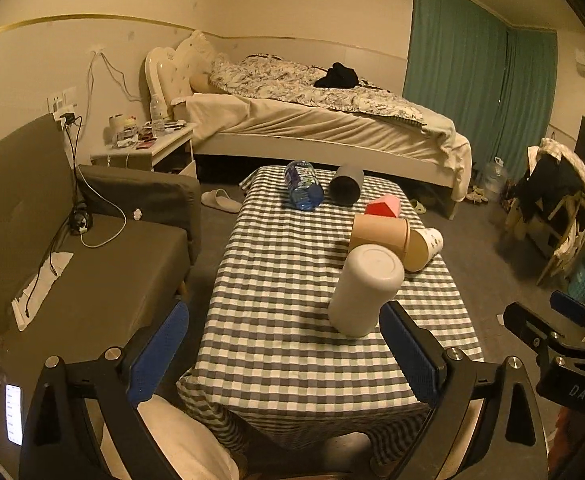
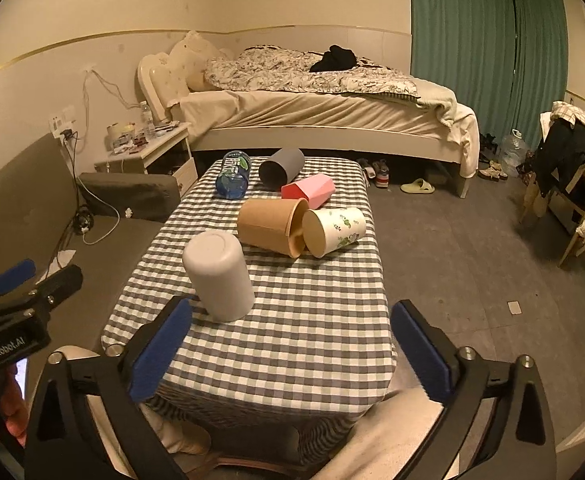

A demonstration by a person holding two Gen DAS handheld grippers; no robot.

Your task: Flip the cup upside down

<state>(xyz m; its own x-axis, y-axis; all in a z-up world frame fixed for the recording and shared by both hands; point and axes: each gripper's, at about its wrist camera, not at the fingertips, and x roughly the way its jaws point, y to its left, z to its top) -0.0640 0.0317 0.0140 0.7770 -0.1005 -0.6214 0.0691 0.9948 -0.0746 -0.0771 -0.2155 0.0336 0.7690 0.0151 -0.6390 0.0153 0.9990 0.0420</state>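
A white cup (image 1: 366, 290) stands upside down, base up, on the checked table (image 1: 284, 300); it also shows in the right wrist view (image 2: 220, 274). My left gripper (image 1: 286, 356) is open and empty, its right finger just below the cup. My right gripper (image 2: 292, 350) is open and empty, its left finger just below the cup. Further back lie on their sides a tan cup (image 2: 270, 226), a floral paper cup (image 2: 334, 230), a pink-red cup (image 2: 308, 192), a grey cup (image 2: 282, 166) and a blue bottle (image 2: 234, 178).
A grey sofa (image 1: 72, 264) runs along the table's left side. A bed (image 1: 312, 120) stands behind the table, a nightstand (image 1: 148, 148) to its left. A chair draped with clothes (image 2: 572, 168) stands at the right. Open floor (image 2: 472, 248) lies right of the table.
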